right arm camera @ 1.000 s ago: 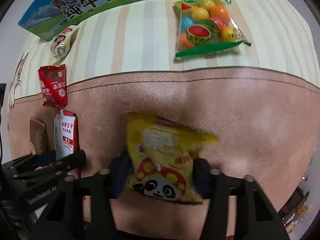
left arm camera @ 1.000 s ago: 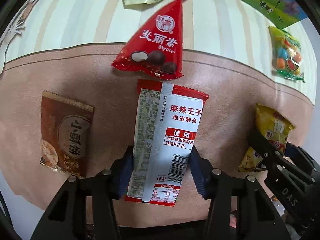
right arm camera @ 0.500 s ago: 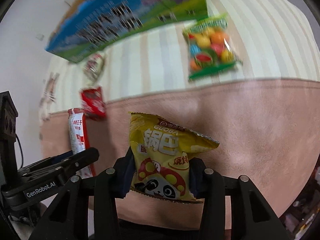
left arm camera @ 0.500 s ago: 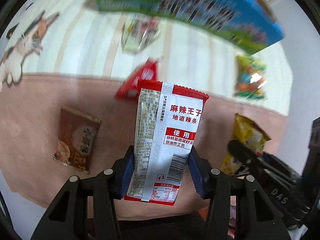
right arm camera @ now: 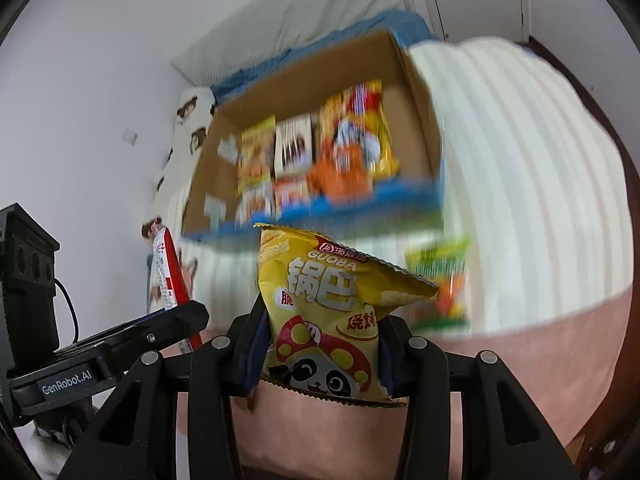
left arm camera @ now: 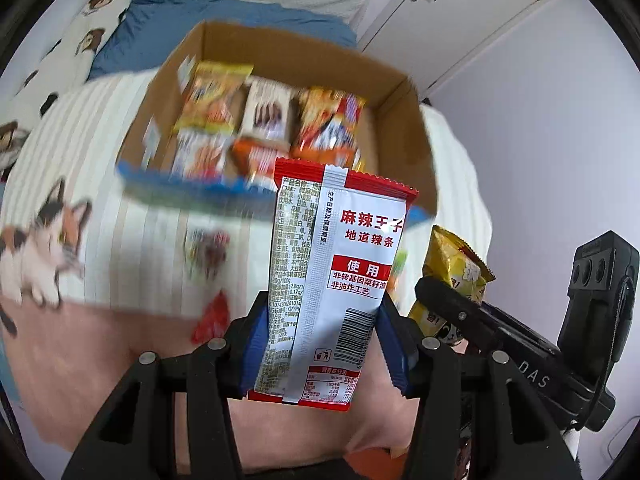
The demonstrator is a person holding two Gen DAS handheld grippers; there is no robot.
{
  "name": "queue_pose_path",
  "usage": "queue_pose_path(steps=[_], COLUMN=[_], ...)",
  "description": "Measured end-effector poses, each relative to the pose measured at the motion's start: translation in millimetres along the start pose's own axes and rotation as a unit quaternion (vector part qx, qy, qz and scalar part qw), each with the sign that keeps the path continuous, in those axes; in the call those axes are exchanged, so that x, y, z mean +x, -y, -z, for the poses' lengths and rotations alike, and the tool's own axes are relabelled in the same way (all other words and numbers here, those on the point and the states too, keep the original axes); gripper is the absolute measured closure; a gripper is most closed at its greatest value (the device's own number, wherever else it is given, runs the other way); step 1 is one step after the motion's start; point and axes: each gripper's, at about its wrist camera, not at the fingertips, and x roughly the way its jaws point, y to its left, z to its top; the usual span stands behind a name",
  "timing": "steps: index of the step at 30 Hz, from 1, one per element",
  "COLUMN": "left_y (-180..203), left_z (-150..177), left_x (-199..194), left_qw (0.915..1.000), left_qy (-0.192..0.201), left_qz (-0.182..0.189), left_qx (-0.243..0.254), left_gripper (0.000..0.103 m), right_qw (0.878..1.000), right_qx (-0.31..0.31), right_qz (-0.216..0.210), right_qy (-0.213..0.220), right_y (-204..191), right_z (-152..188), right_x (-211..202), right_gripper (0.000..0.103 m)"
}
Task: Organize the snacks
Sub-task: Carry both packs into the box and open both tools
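My left gripper [left arm camera: 322, 320] is shut on a red and white spicy-strip packet [left arm camera: 340, 264], held upright above the bed. In the right wrist view my right gripper [right arm camera: 320, 332] is shut on a yellow panda crisp packet [right arm camera: 328, 292], its blue pads pressing both sides. The two grippers hang side by side: the yellow packet [left arm camera: 452, 260] shows at the right of the left wrist view, and the red packet [right arm camera: 166, 268] at the left of the right wrist view. Ahead lies an open cardboard box [left arm camera: 416, 128] with several snack packets in rows inside; it is blurred.
On the striped bed cover [right arm camera: 540, 200] in front of the box lie a green bag of coloured candy balls [right arm camera: 444, 284], a clear packet [left arm camera: 206, 254] and a red triangular packet [left arm camera: 210, 320]. A pink blanket [right arm camera: 540, 352] covers the near part. Pillows lie behind the box.
Both grippers have risen off the pink blanket with their packets and tilted upward. The cardboard box's inside has come into view, and the loose snacks have dropped lower in both views.
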Motion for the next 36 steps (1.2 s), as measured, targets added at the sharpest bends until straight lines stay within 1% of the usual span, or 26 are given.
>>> queue_pose_path(steps=[3,6,10,12,14,16,18,20,23,24,25,26,27,28,30,32,35,36], left_y=[7,5,-5,-12,-19,-29,-39,-46,-59,-64,-69,-74,-79,-80,-79,-77,-74,-73], left_z=[-32,-65,-107,-127,-143,-155,-165,-170,-173,-173,-172,-171,-170,-170,-169,-167,-166,-166], left_x=[2,11,26,39,53,68,87,98,116,122,127,132,136,137,138,136,133,131], left_qw=[0.9999,0.9995,0.9992,0.9989,0.9981,0.9970,0.9955,0.9939,0.9914,0.9904,0.9888,0.9871,0.9860,0.9860,0.9862,0.9871,0.9883,0.9884], left_qy=[0.006,0.008,-0.005,-0.019,-0.032,-0.047,-0.063,-0.073,-0.093,-0.102,-0.113,-0.122,-0.128,-0.129,-0.122,-0.115,-0.109,-0.104], left_qz=[-0.009,-0.025,-0.037,-0.042,-0.053,-0.061,-0.070,-0.081,-0.087,-0.086,-0.086,-0.086,-0.083,-0.084,-0.100,-0.104,-0.102,-0.106], left_qx=[0.012,0.020,0.010,0.007,0.001,-0.008,-0.014,-0.015,-0.028,-0.035,-0.046,-0.059,-0.066,-0.065,-0.052,-0.040,-0.034,-0.031], left_gripper=[0.055,0.055,0.055,0.055,0.055,0.055,0.055,0.055,0.054,0.053,0.053,0.053,0.045,0.027,0.010,0.009,0.009,0.008], right_qw=[1.000,0.999,0.997,0.997,0.996,0.996,0.995,0.994,0.992,0.991,0.990,0.988,0.987,0.988,0.987,0.987,0.986,0.986], right_qx=[-0.013,-0.022,-0.029,-0.027,-0.027,-0.021,-0.019,-0.016,-0.009,-0.004,0.002,0.008,0.009,0.010,0.012,0.009,0.006,0.006], right_qz=[0.019,0.038,0.066,0.073,0.083,0.085,0.090,0.095,0.099,0.102,0.108,0.115,0.118,0.112,0.116,0.116,0.127,0.128], right_qy=[0.014,0.018,0.006,-0.006,-0.020,-0.035,-0.046,-0.057,-0.076,-0.085,-0.096,-0.103,-0.105,-0.106,-0.110,-0.111,-0.110,-0.110], right_y=[-5,-9,-8,-5,-2,1,4,8,14,16,19,22,24,24,24,21,17,16], right_z=[-39,-79,-122,-132,-141,-147,-151,-150,-147,-147,-145,-144,-142,-140,-138,-136,-135,-135], right_x=[0,8,30,40,55,70,85,98,113,119,124,127,129,130,132,135,138,138], right_gripper=[0.056,0.056,0.056,0.056,0.056,0.056,0.056,0.056,0.055,0.052,0.047,0.029,0.019,0.018,0.014,0.010,0.007,0.007])
